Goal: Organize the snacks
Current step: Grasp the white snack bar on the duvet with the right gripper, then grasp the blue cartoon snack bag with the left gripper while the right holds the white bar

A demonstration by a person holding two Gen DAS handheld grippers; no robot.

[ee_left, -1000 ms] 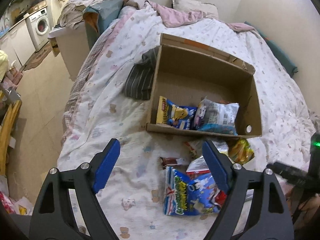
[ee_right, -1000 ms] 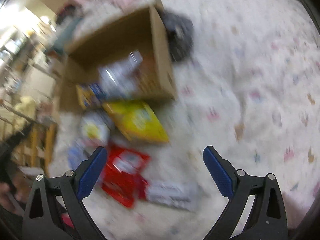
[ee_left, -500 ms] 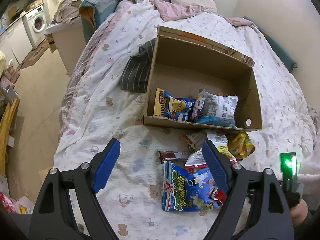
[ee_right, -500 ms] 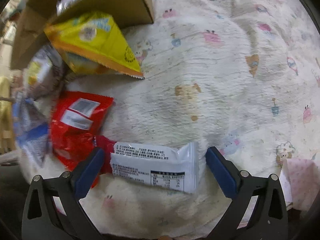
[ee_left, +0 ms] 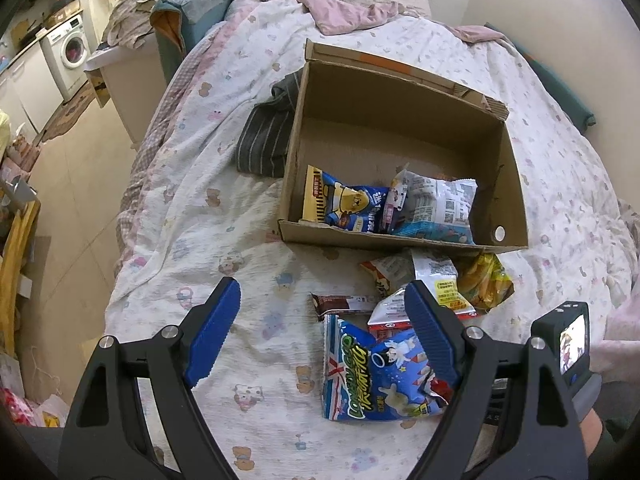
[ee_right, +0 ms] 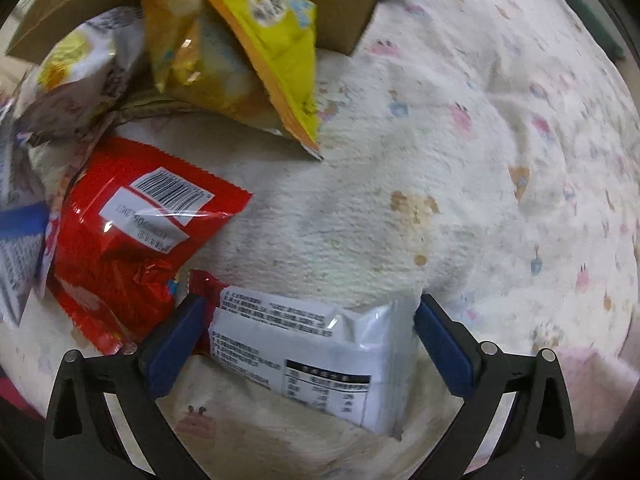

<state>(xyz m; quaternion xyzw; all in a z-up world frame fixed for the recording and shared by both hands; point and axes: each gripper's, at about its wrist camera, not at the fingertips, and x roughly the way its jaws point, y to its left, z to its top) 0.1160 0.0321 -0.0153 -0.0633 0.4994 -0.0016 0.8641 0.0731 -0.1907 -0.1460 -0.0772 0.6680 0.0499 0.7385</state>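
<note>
An open cardboard box (ee_left: 400,240) lies on the bed holding a blue-and-yellow packet (ee_left: 344,202) and a white packet (ee_left: 436,204). In front of it lie loose snacks: a blue bag (ee_left: 376,368), a brown bar (ee_left: 340,304) and a yellow bag (ee_left: 486,280). My left gripper (ee_left: 322,286) hangs open above the bedspread, holding nothing. My right gripper (ee_right: 311,300) points down, open, astride a white packet with a red end (ee_right: 304,344); its pads do not press on it. A red packet (ee_right: 128,232) and the yellow bag (ee_right: 256,48) lie beyond.
A striped dark cloth (ee_left: 264,140) lies against the box's left side. The bed's left edge (ee_left: 132,200) drops to the floor, with a washing machine (ee_left: 70,46) further off. Pink bedding (ee_left: 352,16) is piled at the head. A hand (ee_left: 592,432) holds the right gripper's body (ee_left: 568,344).
The right gripper came down from a blurred view of the box and snacks until its fingers stand either side of the white packet. The left gripper has barely shifted.
</note>
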